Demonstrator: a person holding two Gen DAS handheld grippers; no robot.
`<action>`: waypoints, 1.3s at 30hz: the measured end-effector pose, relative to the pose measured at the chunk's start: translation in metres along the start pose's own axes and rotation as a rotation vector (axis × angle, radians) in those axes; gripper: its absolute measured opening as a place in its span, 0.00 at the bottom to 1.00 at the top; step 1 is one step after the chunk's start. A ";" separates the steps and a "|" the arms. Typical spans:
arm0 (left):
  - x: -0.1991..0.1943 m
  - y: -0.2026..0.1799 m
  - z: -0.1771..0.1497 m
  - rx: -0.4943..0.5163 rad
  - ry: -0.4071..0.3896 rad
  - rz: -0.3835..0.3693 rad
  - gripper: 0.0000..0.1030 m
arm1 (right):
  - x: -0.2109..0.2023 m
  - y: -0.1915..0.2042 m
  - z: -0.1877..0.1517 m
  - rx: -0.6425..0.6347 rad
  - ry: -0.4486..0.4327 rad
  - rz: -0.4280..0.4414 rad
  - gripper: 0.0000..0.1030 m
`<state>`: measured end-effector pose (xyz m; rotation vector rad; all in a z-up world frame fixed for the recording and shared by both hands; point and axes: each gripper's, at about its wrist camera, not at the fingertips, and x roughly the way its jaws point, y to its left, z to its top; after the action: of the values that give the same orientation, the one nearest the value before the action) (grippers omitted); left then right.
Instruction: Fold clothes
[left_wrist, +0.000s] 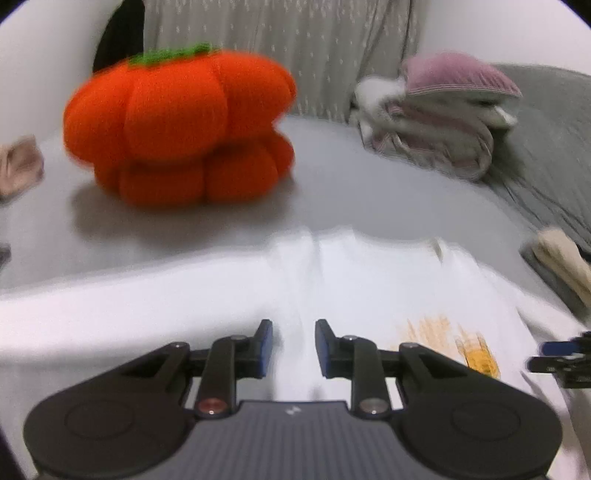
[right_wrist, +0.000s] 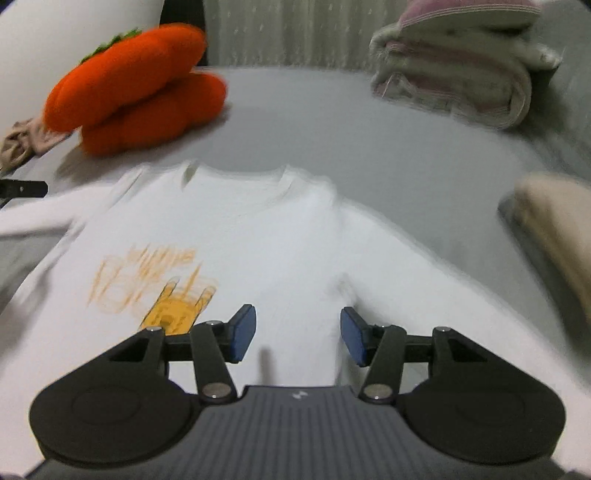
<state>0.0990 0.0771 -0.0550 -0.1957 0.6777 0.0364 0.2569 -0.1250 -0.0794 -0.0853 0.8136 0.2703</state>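
A white long-sleeved shirt with an orange print lies spread flat on the grey bed, collar pointing away. My right gripper hovers over its lower middle, open, with nothing between the blue pads. In the left wrist view the same shirt fills the foreground, its left sleeve running off to the left. My left gripper is above it, jaws apart by a narrow gap and empty. The right gripper's tip shows at the right edge there.
An orange pumpkin plush sits at the back left of the bed. A stack of folded pink and white clothes stands at the back right. A beige folded item lies at the right edge, a beige cloth at the far left.
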 end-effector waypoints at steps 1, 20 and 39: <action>0.001 -0.002 -0.013 -0.012 0.030 -0.015 0.25 | 0.001 0.006 -0.009 0.003 0.030 0.017 0.53; -0.091 -0.008 -0.121 -0.006 0.130 -0.033 0.24 | -0.113 0.070 -0.137 0.180 0.110 0.048 0.53; -0.126 0.013 -0.147 -0.153 0.101 -0.068 0.19 | -0.149 0.050 -0.174 0.628 -0.088 0.022 0.29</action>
<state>-0.0917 0.0653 -0.0904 -0.3694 0.7695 0.0126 0.0237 -0.1386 -0.0889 0.5210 0.7804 0.0301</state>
